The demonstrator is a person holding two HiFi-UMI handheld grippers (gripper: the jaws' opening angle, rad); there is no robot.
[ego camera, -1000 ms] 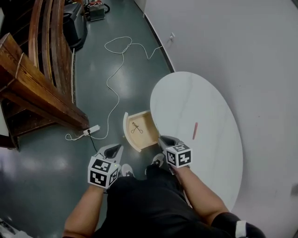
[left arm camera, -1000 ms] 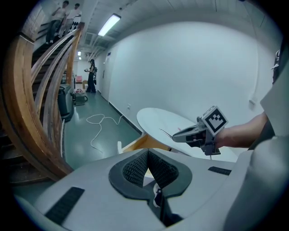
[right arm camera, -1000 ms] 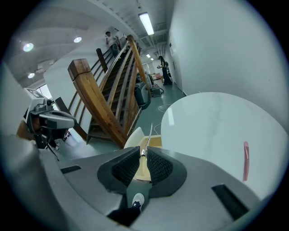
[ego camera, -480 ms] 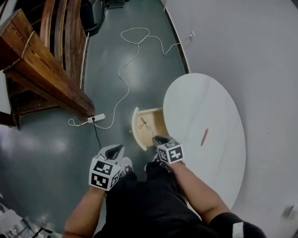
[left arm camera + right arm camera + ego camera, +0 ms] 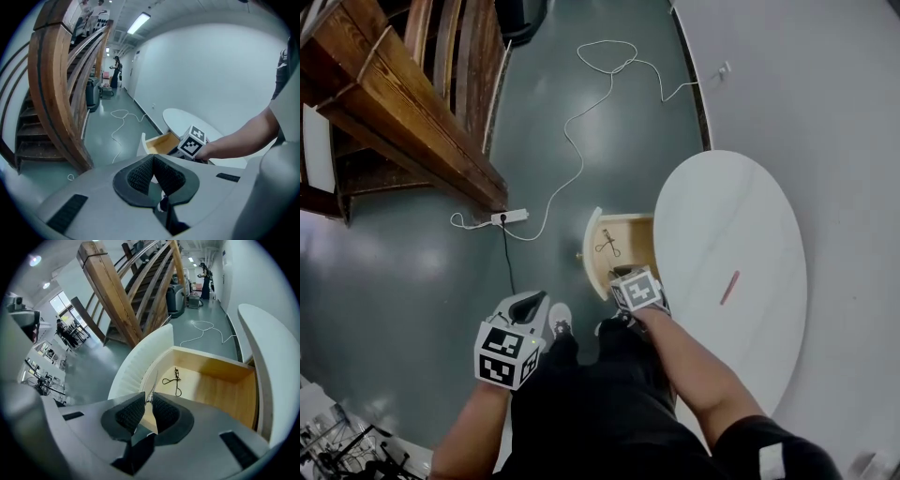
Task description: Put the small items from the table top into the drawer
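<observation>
Hanging over the near end of the open drawer [image 5: 634, 242], the right claw [image 5: 149, 403] has its two sides pinched almost together on a thin silvery thing [image 5: 153, 383]. It is too thin to name. It sticks out past the tips and points at the drawer's white front. A small black looped thing [image 5: 607, 246] lies on the wood floor inside the drawer, further in than the claw.

The job now looks like dropping the thin thing in. To do it well, the claw should go a little further in, past the white front, so the thing is over the wood and not the rim. It should go low before it lets go, because a light thing can bounce out.

The left claw [image 5: 153, 161] is closed on nothing and hangs well away from the drawer, over the floor.

A red stick [image 5: 730, 287] lies on the white tabletop [image 5: 722, 206], beyond the drawer's right side.
</observation>
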